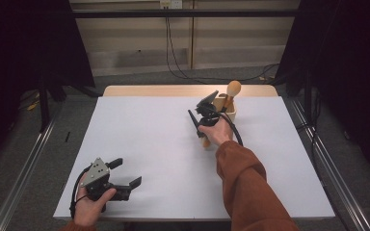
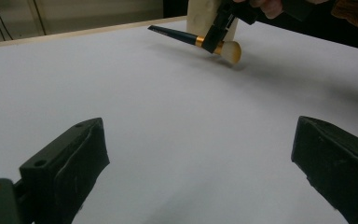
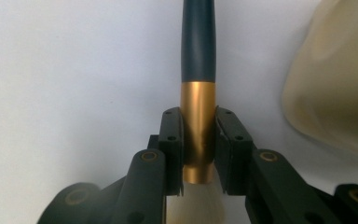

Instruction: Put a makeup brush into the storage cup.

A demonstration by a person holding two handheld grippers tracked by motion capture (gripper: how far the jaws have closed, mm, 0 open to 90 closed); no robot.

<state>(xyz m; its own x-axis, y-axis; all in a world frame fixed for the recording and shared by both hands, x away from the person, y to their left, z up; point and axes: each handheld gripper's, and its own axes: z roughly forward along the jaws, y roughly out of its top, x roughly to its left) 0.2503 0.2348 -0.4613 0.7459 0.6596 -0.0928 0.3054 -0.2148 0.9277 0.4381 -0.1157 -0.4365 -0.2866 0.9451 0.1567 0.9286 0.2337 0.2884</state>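
The right gripper (image 1: 206, 117) is clamping a makeup brush (image 3: 198, 74) by its gold ferrule (image 3: 197, 126), with both jaws pressing on the metal from either side. The brush has a dark blue handle and pale bristles (image 2: 230, 49). In the left gripper view it is hanging just above the white table (image 1: 144, 144), tilted, with the bristle end lower; whether the bristles are touching the surface I cannot tell, because that part is small and a little blurred. Just beside the brush a pale cup (image 1: 225, 107) is standing near the far edge of the table, and another brush with a wooden handle (image 1: 231, 92) is standing inside it. The left gripper (image 1: 126, 174) is resting near the front left corner, well apart from the cup, its jaws spread wide and gripping nothing.
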